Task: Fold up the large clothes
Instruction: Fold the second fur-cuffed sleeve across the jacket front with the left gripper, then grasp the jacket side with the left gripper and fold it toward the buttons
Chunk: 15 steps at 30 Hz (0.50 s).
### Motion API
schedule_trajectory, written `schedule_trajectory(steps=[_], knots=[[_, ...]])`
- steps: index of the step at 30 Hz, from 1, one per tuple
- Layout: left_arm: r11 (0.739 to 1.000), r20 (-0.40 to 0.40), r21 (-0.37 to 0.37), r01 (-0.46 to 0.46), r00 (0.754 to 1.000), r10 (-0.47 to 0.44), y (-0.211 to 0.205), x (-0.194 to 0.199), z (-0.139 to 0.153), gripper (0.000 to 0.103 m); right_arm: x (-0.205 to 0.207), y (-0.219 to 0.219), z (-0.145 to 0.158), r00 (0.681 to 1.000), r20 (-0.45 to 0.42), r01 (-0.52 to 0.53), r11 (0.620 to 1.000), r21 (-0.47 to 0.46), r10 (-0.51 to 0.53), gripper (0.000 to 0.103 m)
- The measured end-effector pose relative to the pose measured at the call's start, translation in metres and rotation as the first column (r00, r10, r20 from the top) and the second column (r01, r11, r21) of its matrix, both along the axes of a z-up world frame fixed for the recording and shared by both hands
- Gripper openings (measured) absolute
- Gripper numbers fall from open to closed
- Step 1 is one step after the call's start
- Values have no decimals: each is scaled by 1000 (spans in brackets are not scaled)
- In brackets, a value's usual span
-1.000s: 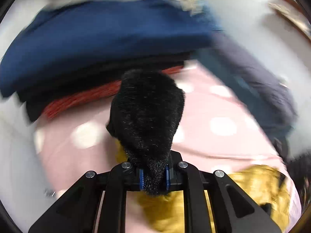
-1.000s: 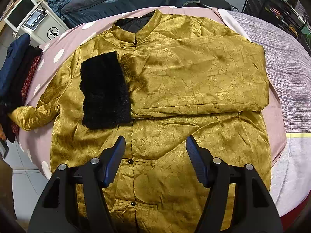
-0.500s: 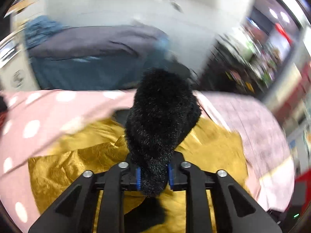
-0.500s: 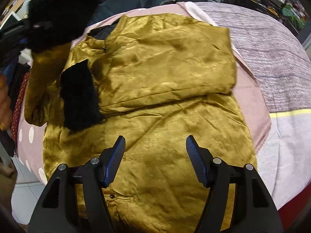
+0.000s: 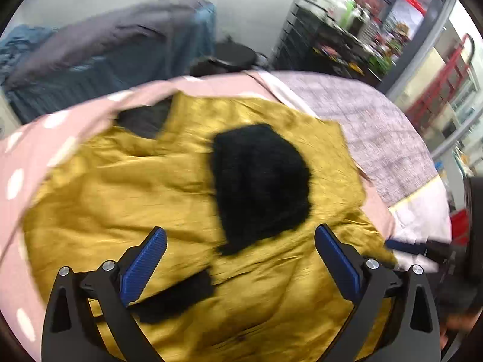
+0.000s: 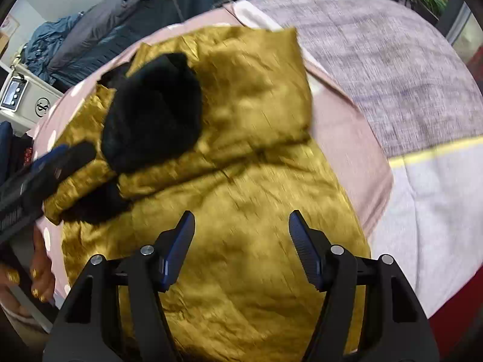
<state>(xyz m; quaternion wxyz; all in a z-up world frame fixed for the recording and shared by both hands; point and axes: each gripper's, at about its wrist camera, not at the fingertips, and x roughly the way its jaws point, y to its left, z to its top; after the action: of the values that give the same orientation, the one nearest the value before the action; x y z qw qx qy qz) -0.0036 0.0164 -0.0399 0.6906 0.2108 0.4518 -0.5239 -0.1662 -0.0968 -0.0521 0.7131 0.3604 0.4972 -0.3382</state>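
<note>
I have the gold jacket (image 6: 241, 217) spread on the bed (image 6: 377, 69), over a pink dotted sheet (image 5: 45, 138), with both sleeves now crossed over the chest and their black fur cuffs (image 5: 259, 181) lying on top. My left tool (image 5: 240, 259) is opening, its jaws already spread wide with nothing between them; the fur cuff lies just beyond the tips. My right tool (image 6: 241, 247) hovers half open over the lower front of the jacket, empty too. To do this step well, I think I should clear the left tool straight off so it doesn't snag the fur and drag the sleeve back out. Next I'd check that the sleeve lies flat inside the body's outline, then take the hem with both tools at matching corners, so the fold upward stays square.
</note>
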Motion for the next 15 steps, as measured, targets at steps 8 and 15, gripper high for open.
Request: schedule_trajectory(steps=[8, 15], knots=[[958, 82, 76, -278, 959, 272, 70, 83, -4, 94, 112, 18, 41, 954, 19, -290, 936, -201, 299, 65], [928, 142, 196, -315, 946, 291, 91, 107, -38, 93, 186, 59, 20, 831, -101, -551, 786, -280, 547, 65]])
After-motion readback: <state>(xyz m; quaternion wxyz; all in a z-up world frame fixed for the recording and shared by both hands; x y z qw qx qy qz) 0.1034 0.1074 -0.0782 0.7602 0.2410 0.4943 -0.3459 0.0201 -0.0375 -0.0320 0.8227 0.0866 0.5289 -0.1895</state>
